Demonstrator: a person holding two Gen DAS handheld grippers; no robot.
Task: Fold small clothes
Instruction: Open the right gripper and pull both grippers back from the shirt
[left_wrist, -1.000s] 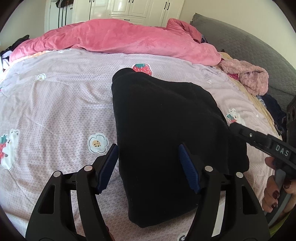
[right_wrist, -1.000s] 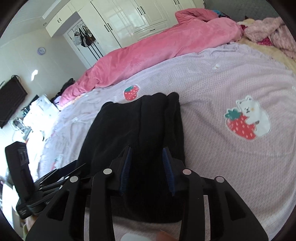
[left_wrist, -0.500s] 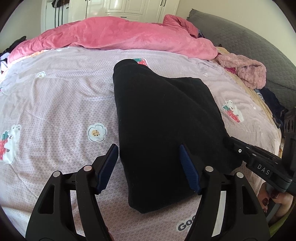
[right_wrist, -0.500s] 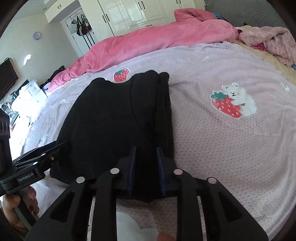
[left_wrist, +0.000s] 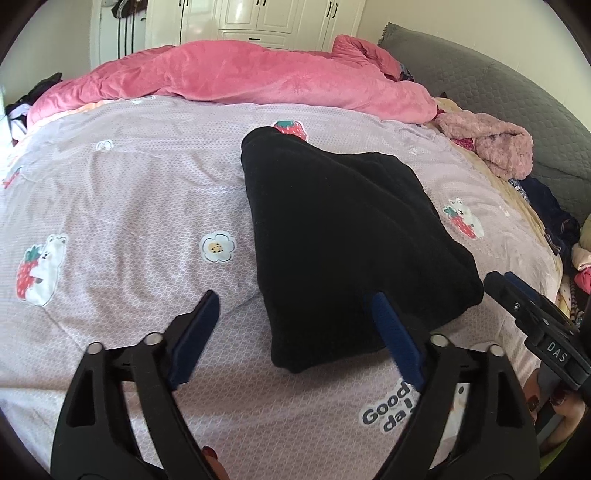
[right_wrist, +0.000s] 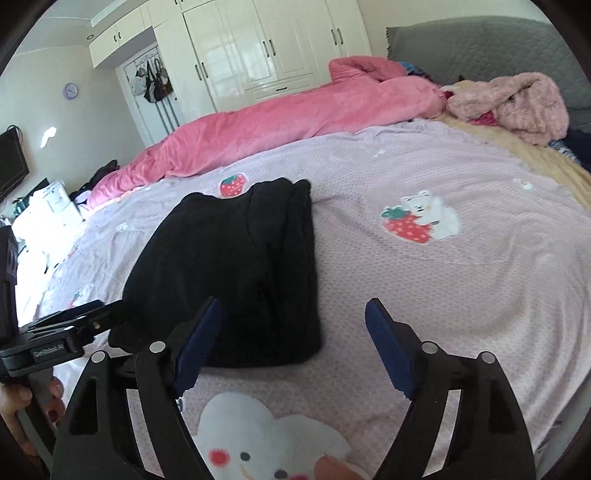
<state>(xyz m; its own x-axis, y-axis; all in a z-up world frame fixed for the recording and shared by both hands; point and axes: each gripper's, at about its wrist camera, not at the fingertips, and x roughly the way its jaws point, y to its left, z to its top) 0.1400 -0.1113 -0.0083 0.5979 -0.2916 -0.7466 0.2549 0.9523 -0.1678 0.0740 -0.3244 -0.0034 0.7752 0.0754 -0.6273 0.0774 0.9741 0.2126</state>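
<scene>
Released since half a second ago, my right tool now gapes wide, empty, at the folded black garment's near edge on the lilac bedspread, left tool likewise wide, gripping nothing.

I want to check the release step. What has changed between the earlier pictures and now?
The right claw, shut on the near edge of the black folded garment half a second ago, has opened and let it go, and pulled back slightly. The left claw has also drawn back a little; it stays open and holds nothing. The garment stays folded on the lilac bedspread, and the pink blanket has not moved.
</scene>
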